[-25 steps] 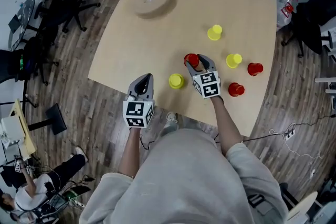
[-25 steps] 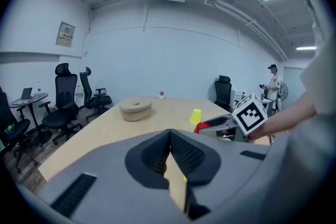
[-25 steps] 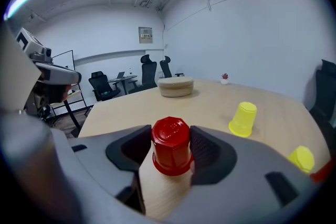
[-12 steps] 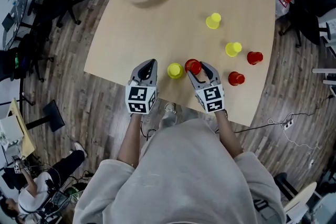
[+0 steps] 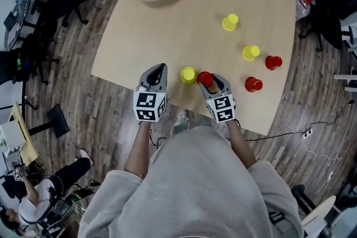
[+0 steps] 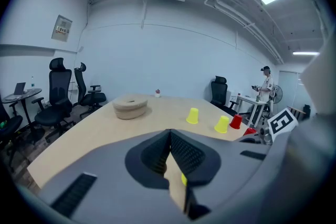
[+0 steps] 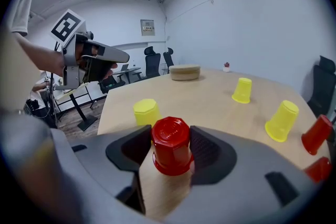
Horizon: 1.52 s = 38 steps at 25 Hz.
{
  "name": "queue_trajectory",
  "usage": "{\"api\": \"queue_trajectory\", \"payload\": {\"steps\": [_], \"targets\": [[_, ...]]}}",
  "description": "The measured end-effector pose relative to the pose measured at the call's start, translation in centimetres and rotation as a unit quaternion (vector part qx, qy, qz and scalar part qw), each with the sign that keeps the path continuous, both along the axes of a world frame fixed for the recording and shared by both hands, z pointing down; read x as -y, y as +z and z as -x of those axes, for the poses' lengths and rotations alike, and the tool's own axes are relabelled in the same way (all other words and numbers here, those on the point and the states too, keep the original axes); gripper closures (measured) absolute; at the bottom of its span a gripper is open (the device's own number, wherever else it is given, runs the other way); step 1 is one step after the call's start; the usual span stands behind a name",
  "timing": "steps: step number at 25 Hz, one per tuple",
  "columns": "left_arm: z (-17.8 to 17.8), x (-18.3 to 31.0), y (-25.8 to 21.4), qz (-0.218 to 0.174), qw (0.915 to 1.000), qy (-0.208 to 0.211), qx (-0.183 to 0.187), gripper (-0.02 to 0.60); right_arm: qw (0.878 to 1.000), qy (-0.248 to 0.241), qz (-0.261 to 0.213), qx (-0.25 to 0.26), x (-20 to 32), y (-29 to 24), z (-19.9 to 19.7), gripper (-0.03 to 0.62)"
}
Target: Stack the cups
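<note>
The right claw (image 7: 171, 150) is clenched on an upturned red plastic cup (image 7: 170, 143), its pads pressing the cup's two sides, near the front edge of the pale wooden bench (image 5: 189, 14). An upturned yellow plastic cup (image 5: 188, 74) stands just beside the red one, on its left. The left claw (image 5: 158, 71) hangs over the same edge with its tips pressed together and nothing between them, while farther across the bench two more yellow cups (image 5: 229, 22) and two more red cups (image 5: 273, 62) stand apart from one another, unstacked.
</note>
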<state>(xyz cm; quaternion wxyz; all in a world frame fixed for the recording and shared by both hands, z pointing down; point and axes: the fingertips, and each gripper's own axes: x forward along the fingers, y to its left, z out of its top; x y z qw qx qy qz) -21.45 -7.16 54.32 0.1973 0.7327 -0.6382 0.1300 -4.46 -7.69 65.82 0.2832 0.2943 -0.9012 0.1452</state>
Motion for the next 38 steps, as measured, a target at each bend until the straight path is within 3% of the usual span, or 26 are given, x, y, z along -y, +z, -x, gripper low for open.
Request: {"api": "queue_trajectory", "payload": {"steps": [8, 10, 13, 19, 24, 33, 38], "targets": [[-0.2, 0.0, 0.2, 0.001, 1.0, 0.004, -0.002, 0.569, 1.0, -0.002, 0.0, 0.007, -0.4, 0.1, 0.3, 0.355], [-0.1, 0.0, 0.2, 0.0, 1.0, 0.005, -0.001, 0.569, 1.0, 0.0, 0.002, 0.028, -0.6, -0.9, 0.4, 0.295], [0.1, 0.2, 0.1, -0.001, 1.0, 0.005, -0.002, 0.569, 0.998, 0.014, -0.011, 0.062, 0.1, -3.5, 0.0, 0.281], [0.3, 0.6, -0.2, -0.005, 0.9999, 0.01, 0.0, 0.569, 0.986, 0.09, -0.082, 0.11, 7.3, -9.9, -1.6, 0.257], [0.0, 1.2, -0.5, -0.006, 0.9999, 0.012, 0.003, 0.569, 0.978, 0.127, -0.118, 0.116, 13.5, -12.2, -2.7, 0.255], [-0.6, 3.1, -0.3, -0.001, 0.9999, 0.016, 0.004, 0.569, 0.974, 0.151, -0.133, 0.105, 20.8, -12.3, -2.8, 0.261], [-0.3, 4.3, 0.8, 0.014, 0.9998, 0.017, 0.002, 0.569, 0.976, 0.166, -0.114, 0.086, 23.5, -9.5, -2.1, 0.269]]}}
